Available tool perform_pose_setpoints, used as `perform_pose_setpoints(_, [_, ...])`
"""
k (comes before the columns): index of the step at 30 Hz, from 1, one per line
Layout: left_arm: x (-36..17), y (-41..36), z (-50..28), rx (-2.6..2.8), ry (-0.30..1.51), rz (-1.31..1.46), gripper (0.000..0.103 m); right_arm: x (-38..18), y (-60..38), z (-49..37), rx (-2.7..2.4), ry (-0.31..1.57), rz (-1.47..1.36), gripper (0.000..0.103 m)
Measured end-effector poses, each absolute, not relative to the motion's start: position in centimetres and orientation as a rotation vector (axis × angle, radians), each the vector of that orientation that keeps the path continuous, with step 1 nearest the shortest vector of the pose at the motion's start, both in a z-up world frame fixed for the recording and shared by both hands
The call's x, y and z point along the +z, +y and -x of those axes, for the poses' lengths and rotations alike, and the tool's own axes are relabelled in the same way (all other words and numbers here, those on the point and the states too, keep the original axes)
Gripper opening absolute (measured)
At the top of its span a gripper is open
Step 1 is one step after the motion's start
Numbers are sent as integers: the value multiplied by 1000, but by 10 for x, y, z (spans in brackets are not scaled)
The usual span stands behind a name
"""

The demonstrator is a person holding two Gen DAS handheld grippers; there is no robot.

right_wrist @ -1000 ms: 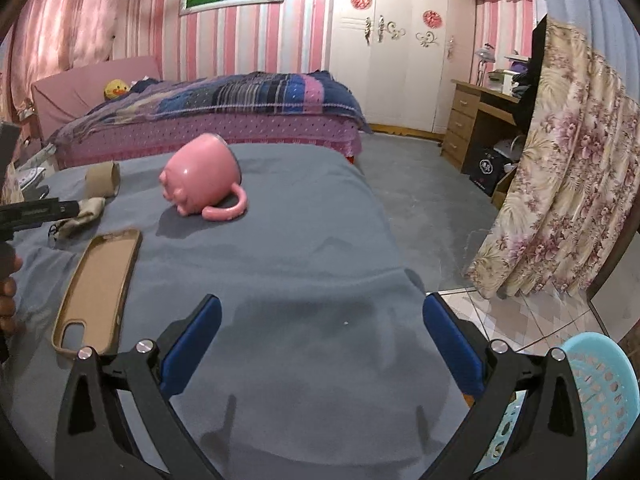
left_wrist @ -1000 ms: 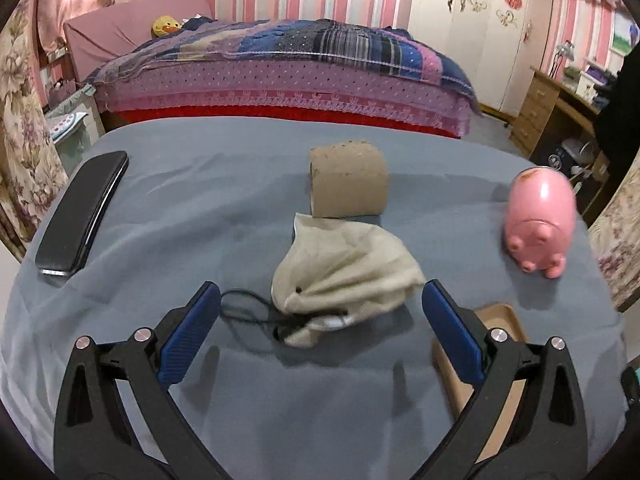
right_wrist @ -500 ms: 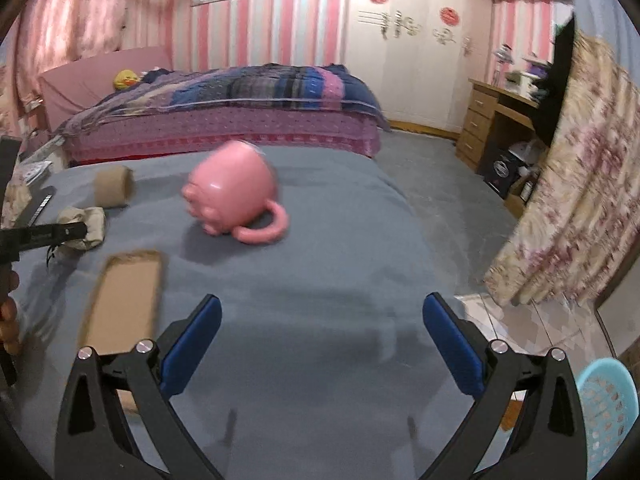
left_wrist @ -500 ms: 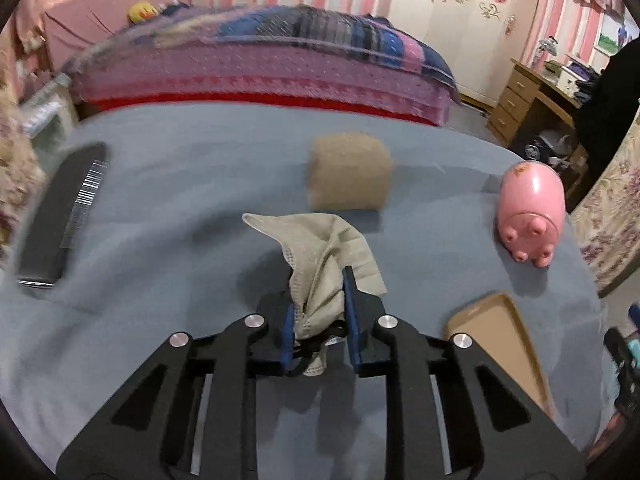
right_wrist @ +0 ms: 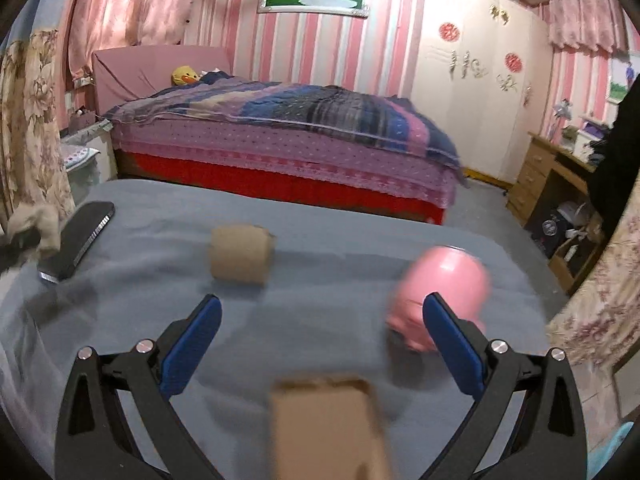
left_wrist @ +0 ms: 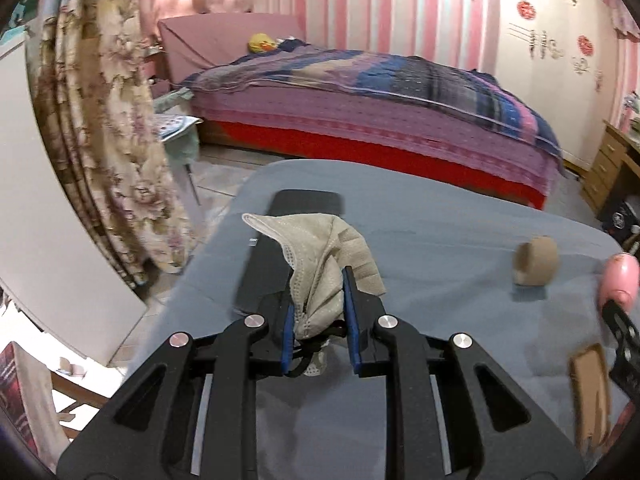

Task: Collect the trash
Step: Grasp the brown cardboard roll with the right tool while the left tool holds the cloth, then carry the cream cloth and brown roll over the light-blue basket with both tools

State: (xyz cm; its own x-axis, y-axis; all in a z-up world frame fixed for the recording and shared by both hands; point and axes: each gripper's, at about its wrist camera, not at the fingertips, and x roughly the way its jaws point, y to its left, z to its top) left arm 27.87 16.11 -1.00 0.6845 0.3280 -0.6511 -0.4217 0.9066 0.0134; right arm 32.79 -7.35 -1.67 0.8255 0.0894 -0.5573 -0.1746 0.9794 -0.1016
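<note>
My left gripper (left_wrist: 318, 308) is shut on a crumpled beige face mask (left_wrist: 320, 256) and holds it above the left end of the grey-covered table (left_wrist: 440, 248). The mask also shows at the far left of the right wrist view (right_wrist: 34, 220). A brown cardboard roll (right_wrist: 241, 255) lies on the table ahead of my right gripper (right_wrist: 320, 322), which is open and empty above the cloth. The roll also shows in the left wrist view (left_wrist: 535, 261).
A black phone (right_wrist: 78, 240) lies at the table's left end, partly under the mask in the left wrist view (left_wrist: 280, 240). A pink pig mug (right_wrist: 444, 296) lies on its side at right. A tan phone case (right_wrist: 328, 428) lies near the front. A floral curtain (left_wrist: 108, 152) hangs left.
My left gripper has lifted the mask and swung left toward the table's left end. My right gripper has turned left, so the cardboard roll is now ahead of it.
</note>
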Motion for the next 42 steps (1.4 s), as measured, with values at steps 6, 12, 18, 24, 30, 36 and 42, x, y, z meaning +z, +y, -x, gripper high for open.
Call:
perform_pose_setpoints(6, [-20,198,-277,439,722,263,19,-31,-32,-371,171,655,169,98])
perform_pose_setpoints(12, [-18,212,-273,425,702,335,19,-49,-12,-408,188,768,190,74])
perform_pose_setpoints(18, [-15,206,-275,427,699,316,19,-64,-18,-413,252,807,194,54])
perform_pose_setpoints(24, [-4,185,-274,404,682,264,19,-38,-40,-385,261,713,164,54])
perform_pose_setpoints(30, [8,159,-274,340,675,261,19,-5,-84,-338,224,616,171,54])
perform_pose_setpoints(36, [21,101,-275,223,659,184,19,22,-156,-283,144,542,151,54])
perform_pose_setpoints(42, [33,30,-276,53,652,166,19,22,-244,-220,15,553,133,54])
